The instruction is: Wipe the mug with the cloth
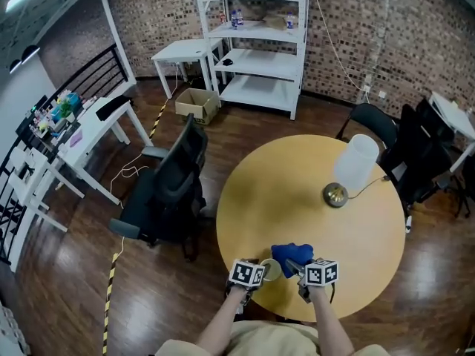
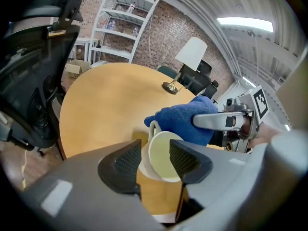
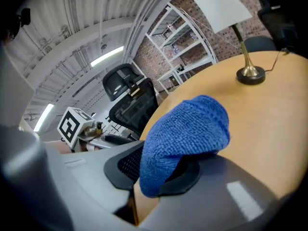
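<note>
Counted, from the left, one black office chair (image 1: pixel 174 191) with a mesh back, drawn up near one round table (image 1: pixel 297 176) of smooth yellow-tan wood. Spotted one white shelf unit (image 1: pixel 260 43) against the brick wall behind, the print on its small bottles too tiny to read. Found two grippers of grey plastic low at the table's near edge, each topped by one cube printed with black-and-white square markers. Saw the left gripper (image 2: pixel 154 159) closed on the one mug (image 2: pixel 162 153), its ribbed dark pads against the sides: a pale cream, glossy mug, tilted with its round mouth toward that gripper's camera and its handle on the far side, over the tabletop near the edge. Noted one cloth (image 3: pixel 185 134) just to the right of the mug, deep blue and fuzzy, bunched into a rounded lump. Saw the right gripper (image 3: pixel 159 170) clamped on that cloth, pinching its lower fold. Made out, farther right on the table, one lamp (image 1: pixel 355 165) with a white tapered shade, thin stem and round brass base.
</note>
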`<state>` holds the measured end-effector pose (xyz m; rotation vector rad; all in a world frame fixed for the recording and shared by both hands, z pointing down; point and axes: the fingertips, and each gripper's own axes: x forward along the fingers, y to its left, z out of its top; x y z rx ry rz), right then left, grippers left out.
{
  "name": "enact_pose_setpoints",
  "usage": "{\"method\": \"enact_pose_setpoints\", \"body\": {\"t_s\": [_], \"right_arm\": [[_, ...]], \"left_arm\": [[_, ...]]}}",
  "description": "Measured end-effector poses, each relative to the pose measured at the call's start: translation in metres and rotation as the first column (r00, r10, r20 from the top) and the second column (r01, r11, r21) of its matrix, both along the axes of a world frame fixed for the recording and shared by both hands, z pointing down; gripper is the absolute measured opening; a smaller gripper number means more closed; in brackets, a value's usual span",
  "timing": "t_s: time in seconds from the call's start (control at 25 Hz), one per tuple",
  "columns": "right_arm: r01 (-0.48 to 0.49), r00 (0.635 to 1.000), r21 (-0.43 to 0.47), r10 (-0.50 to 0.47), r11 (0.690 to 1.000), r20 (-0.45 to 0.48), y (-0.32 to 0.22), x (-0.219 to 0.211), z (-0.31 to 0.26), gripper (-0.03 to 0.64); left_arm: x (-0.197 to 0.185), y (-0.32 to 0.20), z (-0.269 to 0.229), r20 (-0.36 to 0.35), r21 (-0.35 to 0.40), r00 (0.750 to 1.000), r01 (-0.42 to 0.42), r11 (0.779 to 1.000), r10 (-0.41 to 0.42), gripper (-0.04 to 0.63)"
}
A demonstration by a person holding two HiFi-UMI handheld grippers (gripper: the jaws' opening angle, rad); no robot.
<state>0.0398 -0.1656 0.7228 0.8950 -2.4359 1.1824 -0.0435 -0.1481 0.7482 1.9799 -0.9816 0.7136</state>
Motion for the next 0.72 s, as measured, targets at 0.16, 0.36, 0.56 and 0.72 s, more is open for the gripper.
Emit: {"method": "enact_pose_setpoints", "body": {"t_s": [0.16,0.36,0.56,0.72], "right_arm": [[0.058,0.997,-0.053,-0.056,0.997,0.052,0.001,-0.011,0.008,0.064],[0.083,0.986,-0.120,-0.064,0.989,0.152,0.004,-0.014,0.019,0.061],[0.072,0.975,-0.207,-0.026,0.976,0.220,0.007,-0.012,0.033,0.058],[0.047,0.974,-0.266,0.014,0.963,0.224,0.012,-0.009,0.055,0.055]], "left_arm": [[-0.004,-0.001,0.009,0.095,-0.004,0.995,0.018,1.000,-0.017,0.095],[-0.005,-0.002,0.017,0.197,0.001,0.980,-0.003,1.000,0.002,0.028],[-0.010,-0.002,0.019,0.224,-0.008,0.975,0.007,1.000,-0.005,0.028],[-0.005,-0.002,0.020,0.203,-0.008,0.979,0.010,1.000,-0.008,0.029]]}}
